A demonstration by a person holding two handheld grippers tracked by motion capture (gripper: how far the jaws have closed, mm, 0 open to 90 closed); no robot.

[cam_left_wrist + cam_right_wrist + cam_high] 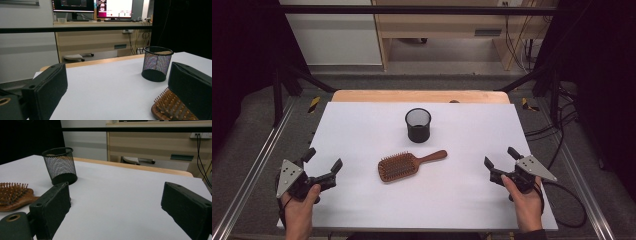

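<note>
A brown wooden hairbrush [404,164] lies bristles up in the middle of the white table top [462,195], its handle pointing to the right and away. Behind it stands an upright black mesh cup [418,125]. My left gripper [323,158] rests open at the table's left edge, well left of the brush, with nothing between its jaws. My right gripper [501,157] is open at the right side, equally apart from the brush. In the left gripper view the hairbrush [172,107] and mesh cup [156,63] lie ahead on the right. In the right gripper view the hairbrush [13,195] and mesh cup [59,165] are on the left.
A wooden strip [419,96] borders the table's far edge. Metal rails [257,160] run along both sides, and cables [562,200] trail on the floor at the right. Desks and monitors [92,6] stand beyond the table.
</note>
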